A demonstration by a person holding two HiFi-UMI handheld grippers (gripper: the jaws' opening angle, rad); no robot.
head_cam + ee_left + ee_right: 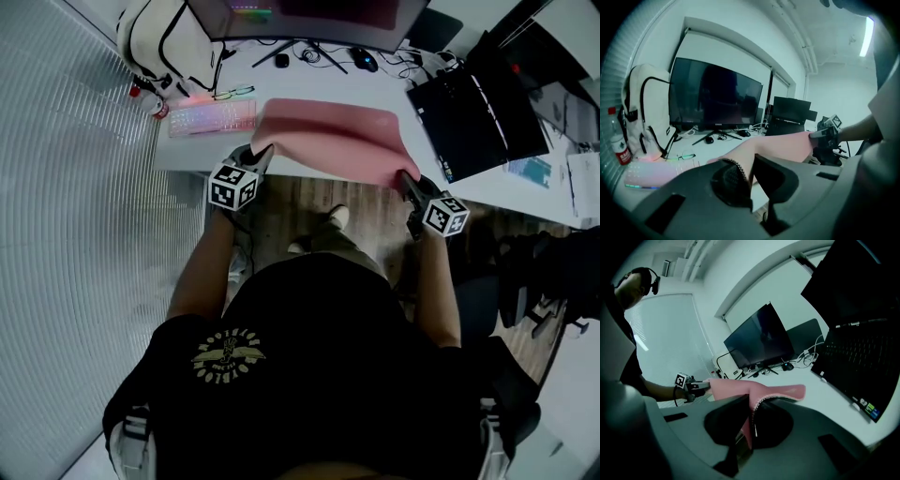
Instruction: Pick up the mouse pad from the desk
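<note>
Gripping the pink mouse pad (pixel 333 139) at frame centre, the 2 grippers hold its near corners. The left gripper (pixel 261 152) and the right gripper (pixel 406 176) each have their jaws clamped tight on its edge. The pad's far part reaches over the white desk (pixel 394 86), beside a keyboard (pixel 212 118). Beyond are a monitor (pixel 309 19) and, upper left, a white backpack (pixel 164 42).

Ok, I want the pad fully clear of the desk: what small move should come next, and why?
Probably raise both grippers together: the left gripper and right gripper are each shut on a near corner of the mouse pad, but its far edge seems to rest on the desk.
</note>
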